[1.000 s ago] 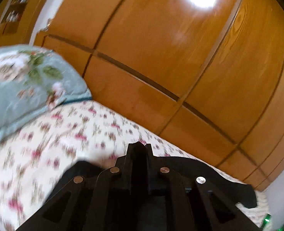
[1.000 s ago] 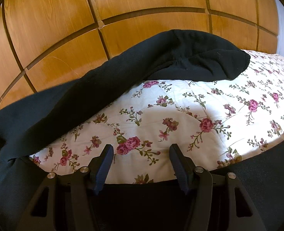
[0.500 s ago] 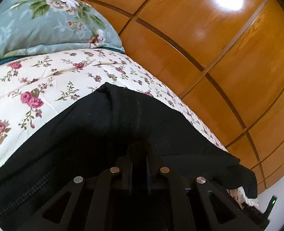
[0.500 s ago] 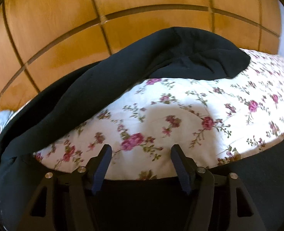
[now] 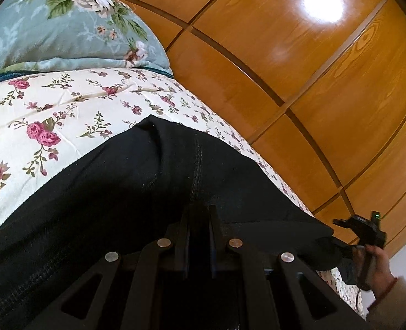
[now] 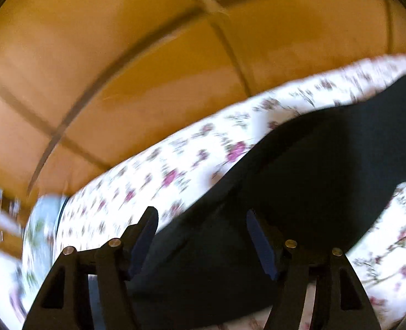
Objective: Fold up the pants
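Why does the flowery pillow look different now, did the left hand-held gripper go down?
Yes. The left hand-held gripper sank toward the black pants; the pillow now sits higher in its view.

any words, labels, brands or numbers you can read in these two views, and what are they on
None can be read.
Black pants: seams only, no tag or print in view.
Floral sheet and blue pillow: flower patterns, no words.
Wooden wardrobe: bare panels.
Right gripper, in the left view: a small green light, no marking that can be made out.
The right view is motion-blurred; nothing there can be read.
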Demonstrator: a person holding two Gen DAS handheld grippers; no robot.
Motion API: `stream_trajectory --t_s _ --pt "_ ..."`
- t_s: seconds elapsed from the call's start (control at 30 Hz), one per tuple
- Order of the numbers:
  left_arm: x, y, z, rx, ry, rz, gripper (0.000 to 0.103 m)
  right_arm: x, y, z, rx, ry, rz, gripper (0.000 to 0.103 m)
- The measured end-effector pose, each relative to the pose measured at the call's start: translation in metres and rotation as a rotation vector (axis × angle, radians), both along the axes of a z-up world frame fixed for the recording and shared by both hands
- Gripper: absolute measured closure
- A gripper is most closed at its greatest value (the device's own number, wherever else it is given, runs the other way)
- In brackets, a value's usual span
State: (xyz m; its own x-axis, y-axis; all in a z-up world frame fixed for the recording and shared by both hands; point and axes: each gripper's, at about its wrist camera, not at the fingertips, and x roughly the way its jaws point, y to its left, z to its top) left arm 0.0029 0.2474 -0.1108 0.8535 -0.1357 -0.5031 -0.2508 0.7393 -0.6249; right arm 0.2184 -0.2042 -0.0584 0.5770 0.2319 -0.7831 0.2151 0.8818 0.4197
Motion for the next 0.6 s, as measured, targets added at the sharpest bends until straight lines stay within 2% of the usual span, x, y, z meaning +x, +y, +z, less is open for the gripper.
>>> stream_trajectory --t_s 0.07,0.1,0.13,0.23,0.33,0.5,0.6 --pt "0.001 0.000 -0.001 -0.010 -0.001 0.000 0.093 0.002 -0.008 -0.012 0.010 0.028 -0.059 0.053" --pt "0.001 0.001 -0.002 -0.019 -0.004 -0.002 0.093 0.001 -0.013 -0.016 0.017 0.031 -0.064 0.076" --pt "0.001 0.002 -0.002 -0.025 -0.006 -0.005 0.093 -0.005 -0.019 -0.018 0.041 0.020 -0.062 0.093" --pt "0.002 0.005 -0.003 -0.047 -0.008 -0.008 0.093 -0.027 -0.030 -0.004 0.105 -0.060 -0.040 0.095" --pt "0.000 0.009 0.007 -0.070 -0.016 -0.020 0.093 -0.063 -0.038 0.028 0.143 -0.171 0.014 0.095" --pt "-0.033 0.036 0.034 -0.243 -0.209 0.002 0.093 -0.156 -0.043 0.076 0.137 -0.368 0.128 0.095" --pt "-0.052 0.053 0.043 -0.286 -0.243 0.029 0.093 -0.221 -0.039 0.079 0.090 -0.434 0.168 0.095"
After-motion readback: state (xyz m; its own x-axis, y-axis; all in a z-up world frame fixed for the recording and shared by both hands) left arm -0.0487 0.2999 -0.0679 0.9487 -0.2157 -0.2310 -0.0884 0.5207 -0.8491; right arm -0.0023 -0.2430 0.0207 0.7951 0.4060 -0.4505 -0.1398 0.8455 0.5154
